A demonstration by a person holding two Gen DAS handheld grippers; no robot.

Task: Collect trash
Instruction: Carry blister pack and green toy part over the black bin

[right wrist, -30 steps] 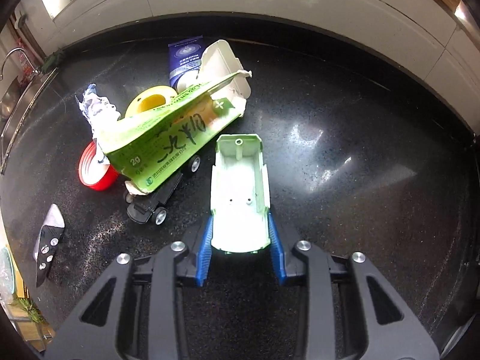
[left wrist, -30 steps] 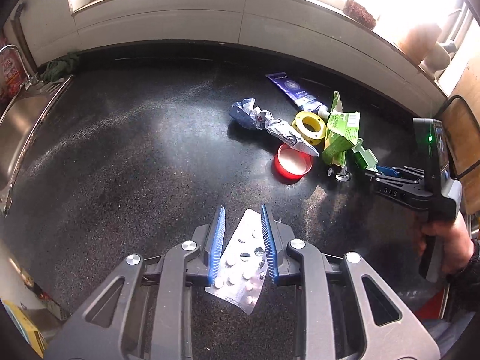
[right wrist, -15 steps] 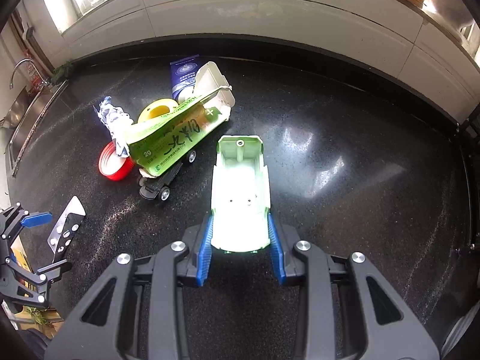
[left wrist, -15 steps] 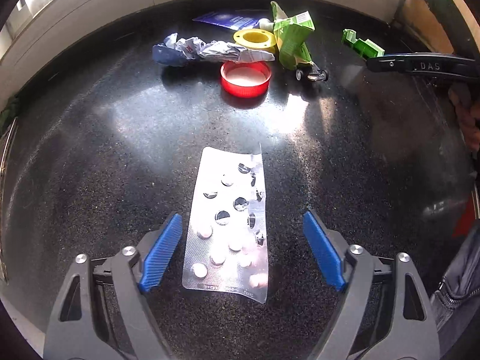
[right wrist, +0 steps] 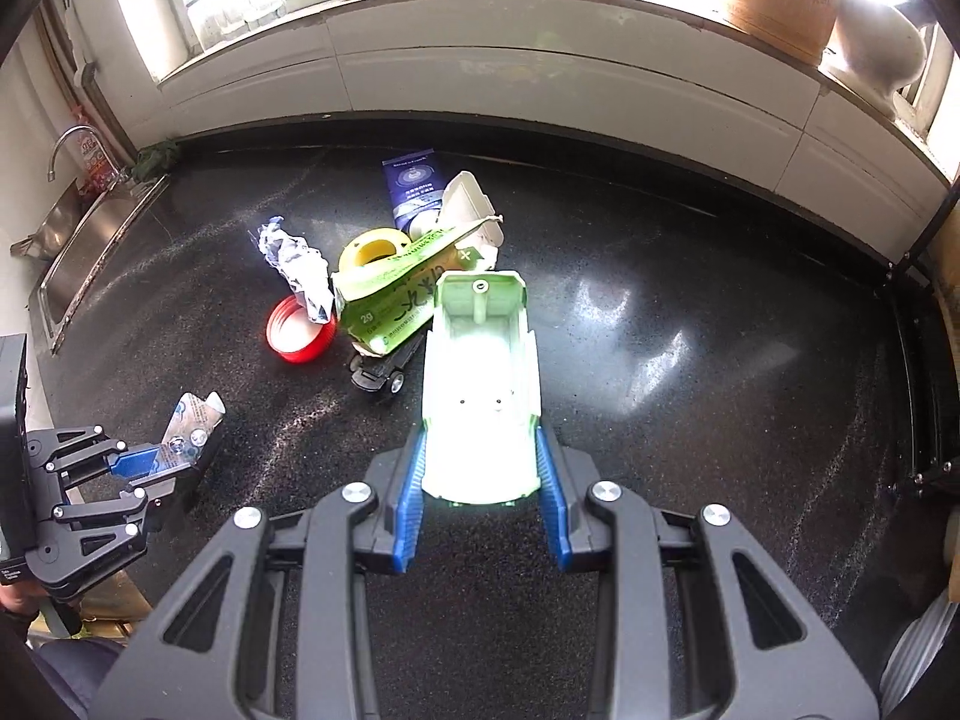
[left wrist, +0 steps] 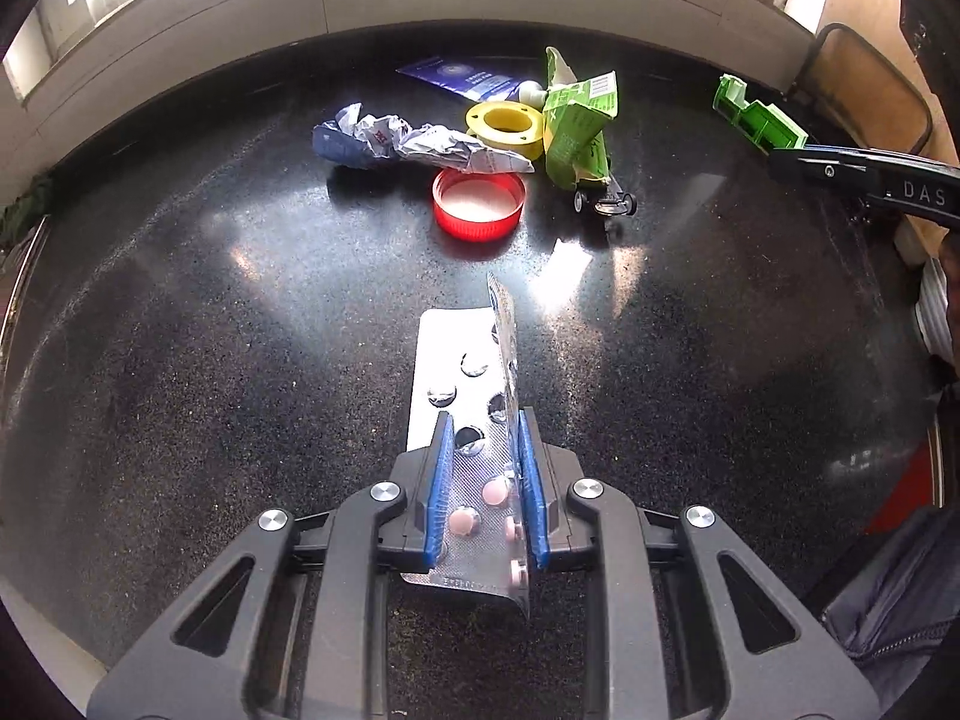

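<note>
Blue-padded left gripper (left wrist: 483, 492) pinches the blister pack (left wrist: 465, 396); right gripper (right wrist: 480, 501) seemingly clamps the green toy shell (right wrist: 480, 384), both level.

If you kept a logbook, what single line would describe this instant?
left gripper: shut on pill blister pack | right gripper: shut on green toy truck body | countertop: remaining litter

I'm working in a home kitchen: black speckled bench (right wrist: 690, 312), a steel sink (right wrist: 90, 240) with tap (right wrist: 63, 147) far left of my fingers, a tiled window ledge (right wrist: 540, 66) beyond.
</note>
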